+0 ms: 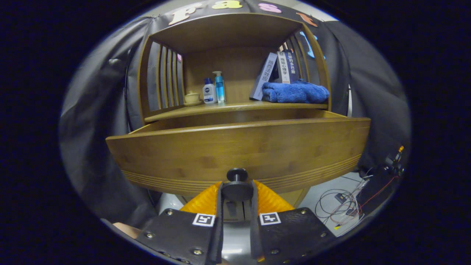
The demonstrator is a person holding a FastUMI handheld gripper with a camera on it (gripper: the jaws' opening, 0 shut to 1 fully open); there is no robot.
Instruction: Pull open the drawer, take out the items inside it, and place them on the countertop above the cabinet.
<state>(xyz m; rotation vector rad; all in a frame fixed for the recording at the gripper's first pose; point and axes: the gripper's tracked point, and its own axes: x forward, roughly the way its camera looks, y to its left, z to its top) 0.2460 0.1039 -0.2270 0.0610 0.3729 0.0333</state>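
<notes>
The tool [237,191] is closing its two fingers on the dark round knob [237,176] of the drawer [239,151], one finger pressing on each side of the knob, so the gap between them is only as wide as the knob itself. The knob is sitting low on the middle of the drawer front, just ahead of the fingertips.

The drawer is standing pulled out from the cabinet [235,73], its broad front panel facing the tool. The panel is warm brown bamboo-like wood with a band of fine grooves running along its lower edge. Its inside is hidden behind the front panel, so what it is holding cannot be told.

Above and beyond the drawer, the desk [235,107] is forming the floor of an open wooden niche with slatted sides and a solid back. On its left part a small pale lidded cup [192,98], a white bottle with a blue cap [209,92] and a clear blue pump bottle [219,87] are standing close together. On its right part a folded blue towel [296,92] is lying, with a few books [278,71] leaning behind it against the right slats.

Dark cloth is hanging around the cabinet on both sides. Down on the right, on a pale floor [323,195], loose cables [340,206] are lying in loops near a small device [393,162].
</notes>
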